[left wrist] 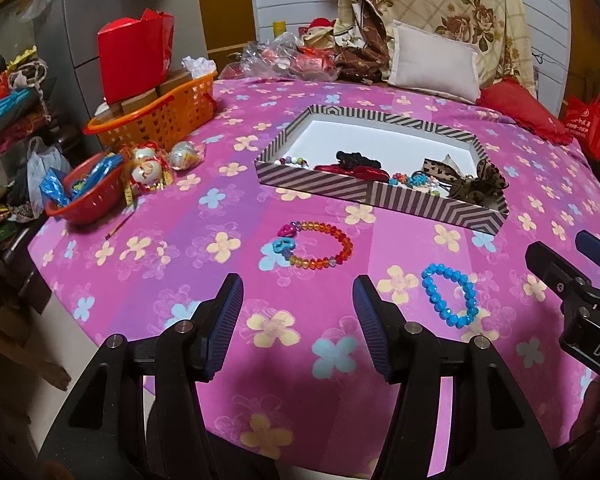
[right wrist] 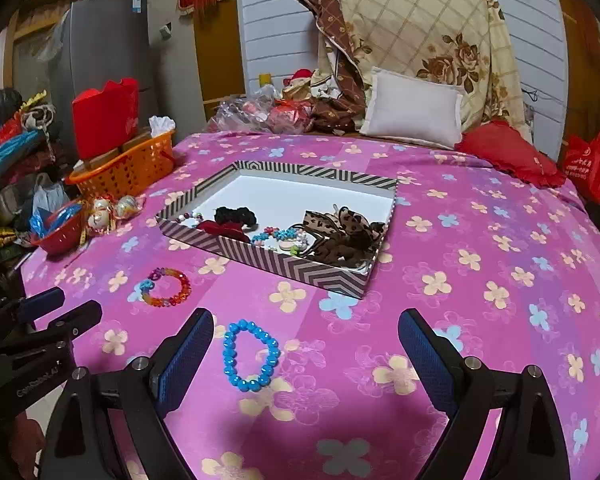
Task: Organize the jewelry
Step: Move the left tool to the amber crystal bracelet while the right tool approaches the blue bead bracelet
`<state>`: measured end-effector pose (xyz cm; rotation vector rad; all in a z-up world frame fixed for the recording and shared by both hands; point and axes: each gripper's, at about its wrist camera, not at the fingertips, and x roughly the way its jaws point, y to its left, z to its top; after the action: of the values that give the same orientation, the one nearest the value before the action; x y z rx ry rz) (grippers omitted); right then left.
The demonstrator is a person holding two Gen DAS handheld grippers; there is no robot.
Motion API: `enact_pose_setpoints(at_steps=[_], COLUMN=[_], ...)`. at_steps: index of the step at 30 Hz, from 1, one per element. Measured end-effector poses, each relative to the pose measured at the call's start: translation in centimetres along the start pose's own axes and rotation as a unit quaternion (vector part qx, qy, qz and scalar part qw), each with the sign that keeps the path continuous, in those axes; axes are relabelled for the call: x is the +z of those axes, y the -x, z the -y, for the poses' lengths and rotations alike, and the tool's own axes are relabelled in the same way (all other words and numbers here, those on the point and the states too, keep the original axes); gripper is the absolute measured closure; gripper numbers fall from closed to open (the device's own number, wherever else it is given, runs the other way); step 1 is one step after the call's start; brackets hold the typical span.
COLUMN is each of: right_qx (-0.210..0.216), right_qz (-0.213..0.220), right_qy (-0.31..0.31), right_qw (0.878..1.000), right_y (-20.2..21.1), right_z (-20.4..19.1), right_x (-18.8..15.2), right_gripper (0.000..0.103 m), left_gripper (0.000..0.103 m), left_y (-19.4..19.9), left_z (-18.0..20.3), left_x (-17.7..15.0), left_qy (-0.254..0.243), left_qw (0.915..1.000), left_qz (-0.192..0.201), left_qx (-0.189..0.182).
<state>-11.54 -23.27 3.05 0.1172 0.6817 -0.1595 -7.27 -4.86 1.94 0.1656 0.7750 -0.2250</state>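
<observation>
Beads of the blue bracelet (right wrist: pixel 251 356) look light, slippery; one strand side is best pinched; both grippers (left wrist: pixel 298 312) (right wrist: pixel 306 344) are spread, empty.

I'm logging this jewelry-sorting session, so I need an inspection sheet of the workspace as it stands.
Surface: pink floral cloth, flat.
Job's things: striped box holding hair ties and beads; blue bracelet and multicolor bracelet lie outside it on the cloth.
Clutter: orange basket, red bowl, ornaments beside it.
Grippers: left gripper and right gripper open, empty.
Cables: nothing seen.
Surroundings: white pillow, red cushion, piled floral bedding.
</observation>
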Motion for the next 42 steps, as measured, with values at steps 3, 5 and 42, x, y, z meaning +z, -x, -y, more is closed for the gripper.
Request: enact_pose_setpoints(at_steps=[3,5,42], right_qx=[-0.004,-0.003,0.020], right_qz=[0.002,-0.001,-0.056], right_qy=[0.002,-0.001,0.010], right_qw=[1.000,1.000,0.998], right_y=[-0.1,-0.3,-4.0], right_z=[0.1,0.2,-0.8], right_x=[-0.1,-0.2,-1.1], right_gripper=[0.011,0.011,0.011], left_gripper=[0.046,0.046,0.046], left_y=[-0.3,-0.5,-9.4], left_z=[-0.1,-0.1,-5.3], left_x=[-0.1,-0.1,3.0], left_qy=[0.003,0.006,0.026], left_qw=[1.0000,0.9999,0.9916], left_qz=[-0.007,-0.009,-0.109], left_qx=[-0.005,-0.007,-0.064])
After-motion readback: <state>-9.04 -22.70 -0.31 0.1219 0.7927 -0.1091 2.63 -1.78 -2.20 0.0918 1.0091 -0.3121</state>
